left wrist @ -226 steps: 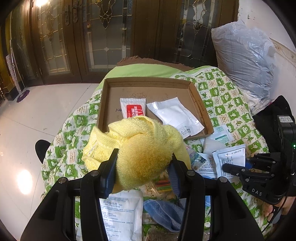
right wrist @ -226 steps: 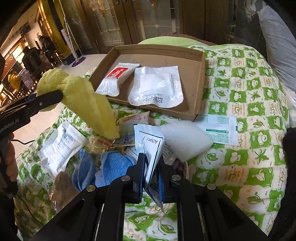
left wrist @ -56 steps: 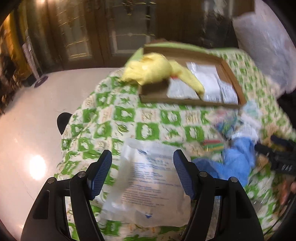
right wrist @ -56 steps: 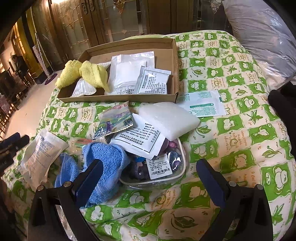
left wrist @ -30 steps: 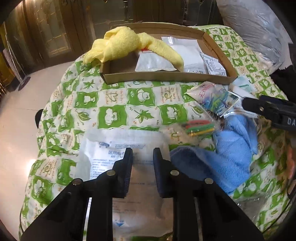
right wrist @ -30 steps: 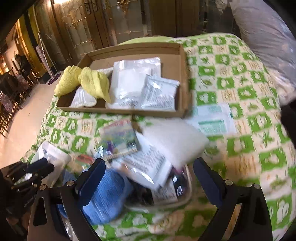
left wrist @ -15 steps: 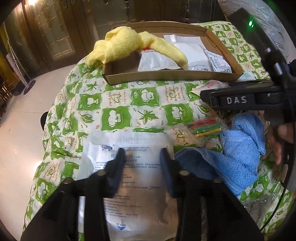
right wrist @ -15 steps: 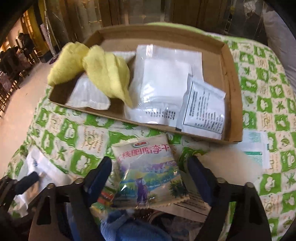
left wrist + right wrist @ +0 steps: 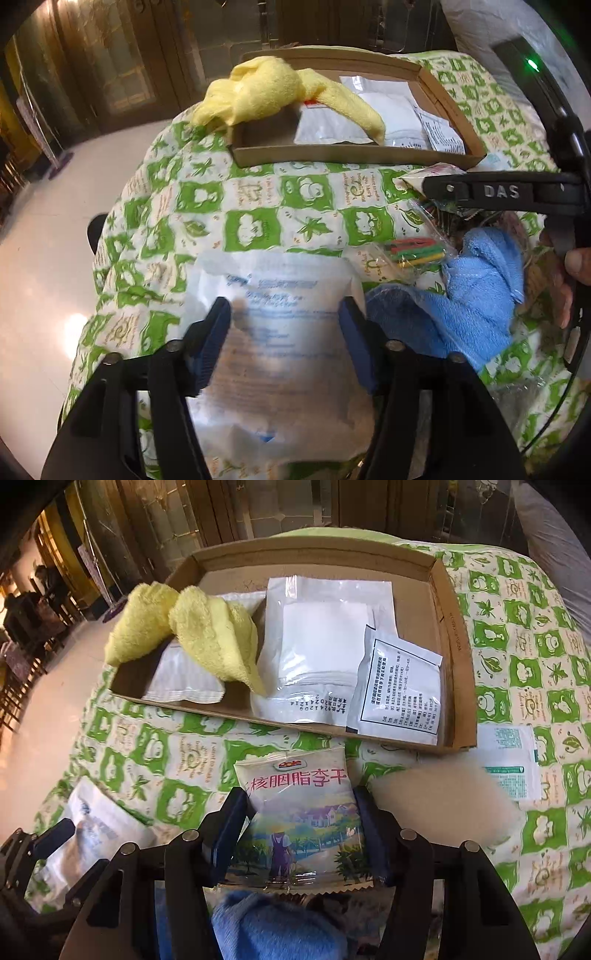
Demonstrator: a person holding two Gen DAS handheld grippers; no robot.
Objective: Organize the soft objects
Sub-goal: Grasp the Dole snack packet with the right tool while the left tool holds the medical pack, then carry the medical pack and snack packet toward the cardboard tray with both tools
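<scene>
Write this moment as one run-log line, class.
left gripper: open around white pouch | right gripper: closing on snack packet | yellow towel: in cardboard tray

left gripper point(image 9: 284, 314) reopened over gauze pack point(image 9: 280, 332), right gripper point(image 9: 299, 808) closing on snack bag point(image 9: 299, 812)

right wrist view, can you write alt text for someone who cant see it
The right gripper, fingers open, straddles a snack packet lying on a green-and-white patterned cloth. Behind it, a shallow cardboard tray holds a yellow towel and several white sachets.
</scene>
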